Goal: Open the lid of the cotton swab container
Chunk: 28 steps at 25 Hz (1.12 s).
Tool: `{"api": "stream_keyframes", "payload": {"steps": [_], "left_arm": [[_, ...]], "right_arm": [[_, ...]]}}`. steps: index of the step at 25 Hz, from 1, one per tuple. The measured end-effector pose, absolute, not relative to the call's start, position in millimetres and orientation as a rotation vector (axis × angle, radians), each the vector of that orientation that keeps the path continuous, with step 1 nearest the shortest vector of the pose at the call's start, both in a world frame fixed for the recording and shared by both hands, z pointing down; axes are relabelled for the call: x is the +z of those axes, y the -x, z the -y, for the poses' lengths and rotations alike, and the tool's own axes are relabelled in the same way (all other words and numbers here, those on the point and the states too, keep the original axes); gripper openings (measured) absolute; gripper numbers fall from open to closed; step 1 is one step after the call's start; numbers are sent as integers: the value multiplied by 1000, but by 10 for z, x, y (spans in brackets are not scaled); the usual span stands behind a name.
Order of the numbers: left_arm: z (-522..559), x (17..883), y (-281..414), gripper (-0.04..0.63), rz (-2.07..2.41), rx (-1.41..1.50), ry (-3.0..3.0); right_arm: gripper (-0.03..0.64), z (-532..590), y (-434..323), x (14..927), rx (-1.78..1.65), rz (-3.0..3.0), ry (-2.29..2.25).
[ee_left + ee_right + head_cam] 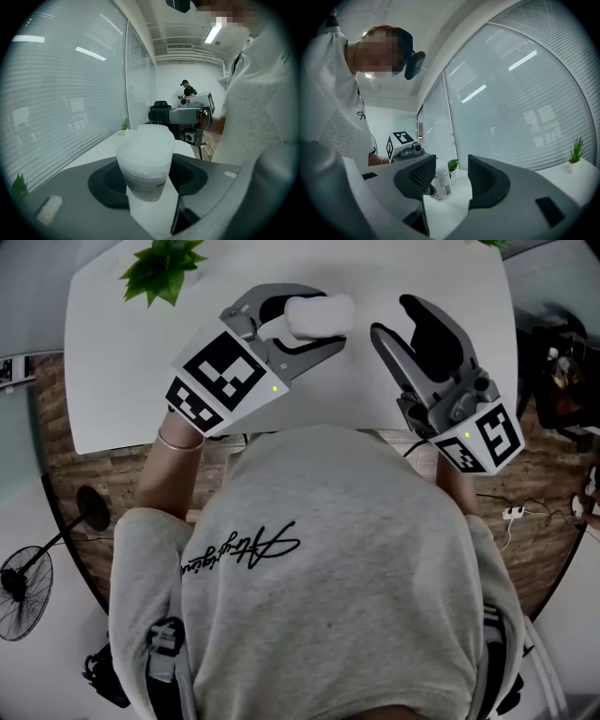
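Note:
The cotton swab container [309, 315] is a frosted white plastic tub. My left gripper [330, 319] is shut on it across its body and holds it above the white table [112, 381]. In the left gripper view the container [144, 157] fills the gap between the dark jaw pads, its pale top end facing away; I cannot tell how the lid sits. My right gripper [392, 315] stands open just to its right, nothing between its fingers. Past those open jaws in the right gripper view, the container's labelled side [441, 186] shows, partly hidden by the left jaw.
A small green plant [161, 268] stands at the table's far left corner. Another plant [576, 152] sits on the table's far side. On the floor are a black fan [23, 592] at left and a power strip with cables [514, 514] at right. A person [186, 89] is far across the room.

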State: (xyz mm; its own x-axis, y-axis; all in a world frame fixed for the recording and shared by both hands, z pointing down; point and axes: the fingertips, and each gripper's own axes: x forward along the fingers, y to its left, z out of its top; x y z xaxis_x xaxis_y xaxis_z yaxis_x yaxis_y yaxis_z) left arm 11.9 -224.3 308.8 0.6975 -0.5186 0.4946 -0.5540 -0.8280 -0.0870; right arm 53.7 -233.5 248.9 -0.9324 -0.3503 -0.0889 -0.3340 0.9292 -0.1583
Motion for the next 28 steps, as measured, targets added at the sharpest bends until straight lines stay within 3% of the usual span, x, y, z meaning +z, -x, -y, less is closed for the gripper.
{"api": "stream_keyframes", "payload": {"steps": [16,28], "left_arm": [[2191,3157,-535,236,793,854,-2863],[2138,3149,-786,236,760,861,-2867]], "right_arm": [[258,1979,-330,2476,327,-3283,-111],[253,1861,-384,2517,595,-3365,-428]]}}
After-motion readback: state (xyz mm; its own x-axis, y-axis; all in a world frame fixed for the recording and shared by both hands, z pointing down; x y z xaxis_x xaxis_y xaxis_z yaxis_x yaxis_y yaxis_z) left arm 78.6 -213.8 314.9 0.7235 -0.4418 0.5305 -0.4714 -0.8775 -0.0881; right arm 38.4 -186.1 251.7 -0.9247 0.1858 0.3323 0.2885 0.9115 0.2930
